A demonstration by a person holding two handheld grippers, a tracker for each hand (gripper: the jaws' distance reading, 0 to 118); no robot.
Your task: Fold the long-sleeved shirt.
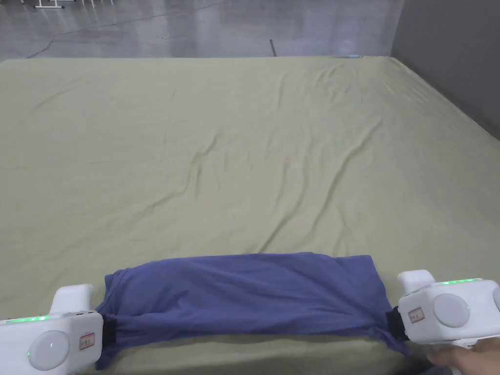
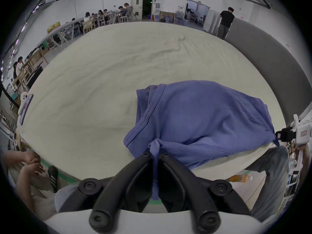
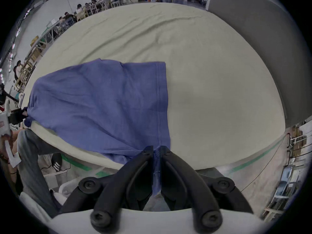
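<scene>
Both grippers pinch the blue shirt's near edge, ready to carry the fold.

At 7 o'clock in the head view, the left gripper point(image 1: 108, 331) is clamped on the collar end of the long-sleeved shirt point(image 1: 244, 293), which lies at 6 o'clock on the olive sheet point(image 1: 244, 146); at 4 o'clock the right gripper point(image 1: 396, 323) nips the hem corner. To fold well, I judge both ends should rise together, level and taut, so the edges land aligned.
</scene>
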